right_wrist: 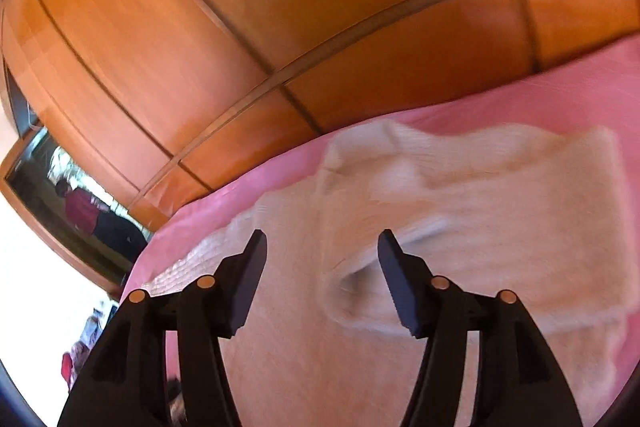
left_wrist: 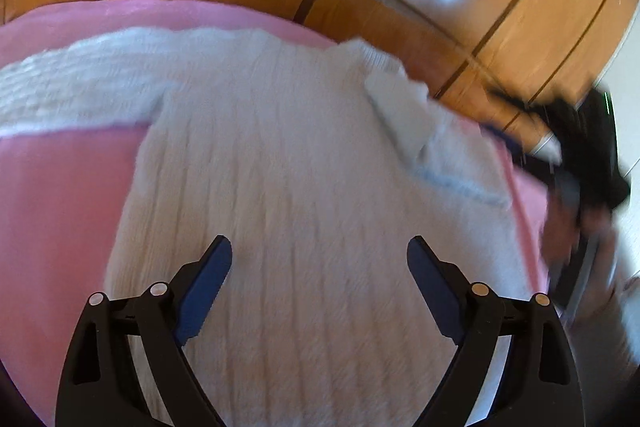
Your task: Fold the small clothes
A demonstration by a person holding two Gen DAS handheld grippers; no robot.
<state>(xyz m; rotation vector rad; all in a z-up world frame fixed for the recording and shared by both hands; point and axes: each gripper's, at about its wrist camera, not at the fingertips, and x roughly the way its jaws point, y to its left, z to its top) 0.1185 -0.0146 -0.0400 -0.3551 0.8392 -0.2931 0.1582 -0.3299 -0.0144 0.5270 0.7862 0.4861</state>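
Observation:
A white cable-knit sweater (left_wrist: 304,163) lies spread on a pink bed cover (left_wrist: 60,187). One sleeve (left_wrist: 72,87) stretches out to the left in the left wrist view. The other sleeve (left_wrist: 424,135) is folded in over the body. My left gripper (left_wrist: 320,247) hovers open above the sweater's body, with nothing between its blue pads. In the right wrist view, my right gripper (right_wrist: 322,243) stands open over the sweater (right_wrist: 460,227), its pads apart and holding nothing. The right tool's black body (left_wrist: 584,155) shows blurred at the right edge of the left wrist view.
Glossy wooden wardrobe panels (right_wrist: 240,47) rise right behind the bed. A dark framed pane (right_wrist: 72,211) at the left shows a person in a red top. The pink cover (right_wrist: 520,99) ends close beyond the sweater.

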